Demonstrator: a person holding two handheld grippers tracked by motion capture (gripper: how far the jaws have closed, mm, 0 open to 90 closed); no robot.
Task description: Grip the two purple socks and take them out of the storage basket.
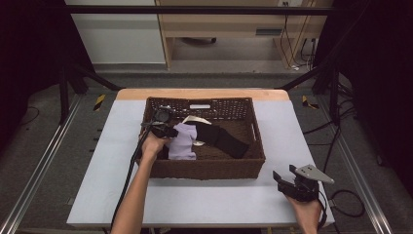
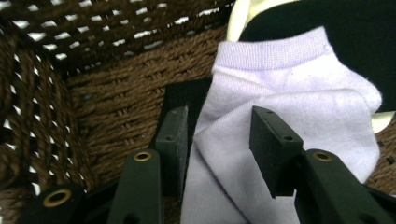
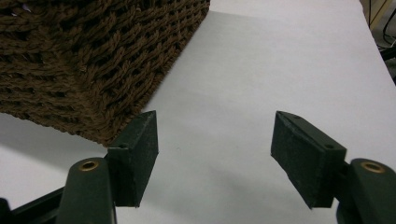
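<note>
My left tool [image 1: 163, 127] is down inside the basket [image 1: 204, 168], near its left wall, with the pale purple sock [image 2: 289, 116] lying between its half-spread jaws; the pads [image 2: 173, 135] stand a little off the cloth on both sides, so nothing is gripped yet. The sock lies on the basket floor, on top of a black sock [image 1: 225, 139] that stretches to the right, with a cream sock [image 1: 197, 120] peeking out behind. To do this well, I judge I should sink the tool a touch deeper so the pads take the raised fold of the purple sock alone, close firmly, then lift straight up so the black one is not dragged along. Over on the right, my right tool [image 1: 288, 179] rests on the table [image 1: 209, 204] just outside the basket's near right corner, jaws wide and empty.
</note>
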